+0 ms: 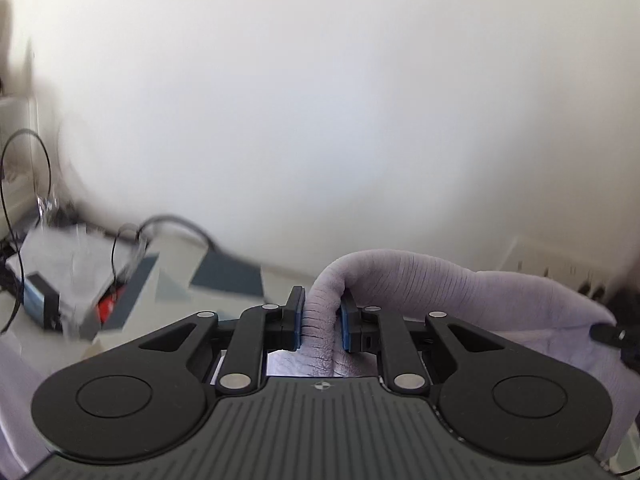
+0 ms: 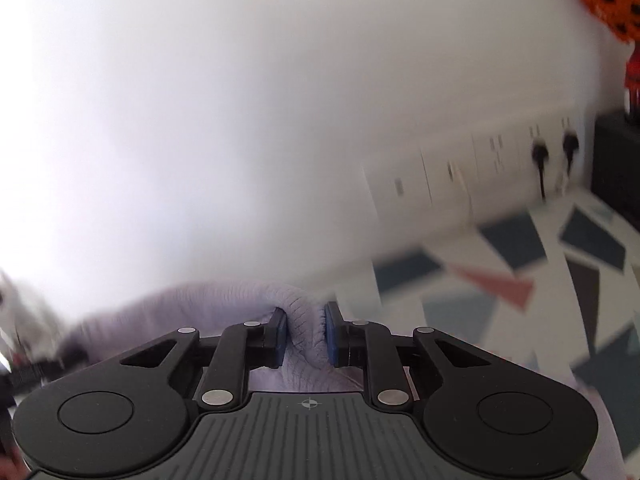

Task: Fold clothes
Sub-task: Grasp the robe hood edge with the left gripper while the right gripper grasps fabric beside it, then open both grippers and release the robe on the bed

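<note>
Lilac ribbed knit, one garment, hangs stretched between two grippers: the left gripper pinches a bunched fold of its edge tight between blue pads, and the right gripper clamps another bunched fold the same way. Beyond the garment a white wall fills most of both views, and the patterned floor at the wall's foot lies bare on the right side. Left of the garment, one box with two looped black cables crowds the wall's foot.
</note>
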The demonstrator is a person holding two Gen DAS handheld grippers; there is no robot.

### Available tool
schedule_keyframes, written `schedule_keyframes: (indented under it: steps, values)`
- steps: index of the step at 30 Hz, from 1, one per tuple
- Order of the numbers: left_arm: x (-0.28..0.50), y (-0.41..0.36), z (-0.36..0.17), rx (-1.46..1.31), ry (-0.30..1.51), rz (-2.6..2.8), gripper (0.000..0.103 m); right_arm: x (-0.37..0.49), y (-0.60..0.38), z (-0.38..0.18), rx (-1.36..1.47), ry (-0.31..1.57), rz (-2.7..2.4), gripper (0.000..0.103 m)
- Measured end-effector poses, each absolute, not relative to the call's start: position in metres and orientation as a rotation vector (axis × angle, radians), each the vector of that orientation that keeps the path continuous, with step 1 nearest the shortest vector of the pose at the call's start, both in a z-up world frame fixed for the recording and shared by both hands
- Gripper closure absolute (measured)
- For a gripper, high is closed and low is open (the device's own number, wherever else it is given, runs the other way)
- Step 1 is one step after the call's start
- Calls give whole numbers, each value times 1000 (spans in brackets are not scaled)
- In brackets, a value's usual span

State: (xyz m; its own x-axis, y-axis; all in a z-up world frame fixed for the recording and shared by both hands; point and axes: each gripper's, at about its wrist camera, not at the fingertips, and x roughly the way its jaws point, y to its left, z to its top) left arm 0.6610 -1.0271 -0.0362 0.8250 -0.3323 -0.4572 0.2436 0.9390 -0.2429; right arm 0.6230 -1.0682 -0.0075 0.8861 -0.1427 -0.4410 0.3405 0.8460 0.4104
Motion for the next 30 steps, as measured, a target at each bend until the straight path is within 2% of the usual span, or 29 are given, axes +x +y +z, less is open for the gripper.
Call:
schedule_keyframes:
  steps: [2, 5, 15, 21, 26, 27, 29, 30]
  values:
    - [675, -1029, -38, -179, 497, -278, 86, 639, -1067, 7, 481, 354, -272, 86]
    - [699, -1023, -51, -184, 507, -224, 86, 663, -1070, -2, 497, 376, -273, 86]
    - [766, -997, -126, -100, 607, -29, 86, 741, -1056, -91, 503, 598, -182, 86]
    - [790, -1021, -174, -6, 716, -81, 85, 790, -1038, -150, 469, 753, -135, 86]
    - [798, -1028, -196, -5, 754, -94, 83, 813, -1035, -171, 467, 792, -90, 86]
    - [797, -1028, -197, 3, 751, -104, 79, 816, -1034, -173, 459, 797, -82, 86]
    - [798, -1027, -195, -7, 768, -150, 61, 817, -1032, -175, 446, 798, -67, 85]
    - [799, -1026, -193, -15, 778, -176, 44, 816, -1032, -175, 444, 797, -56, 81]
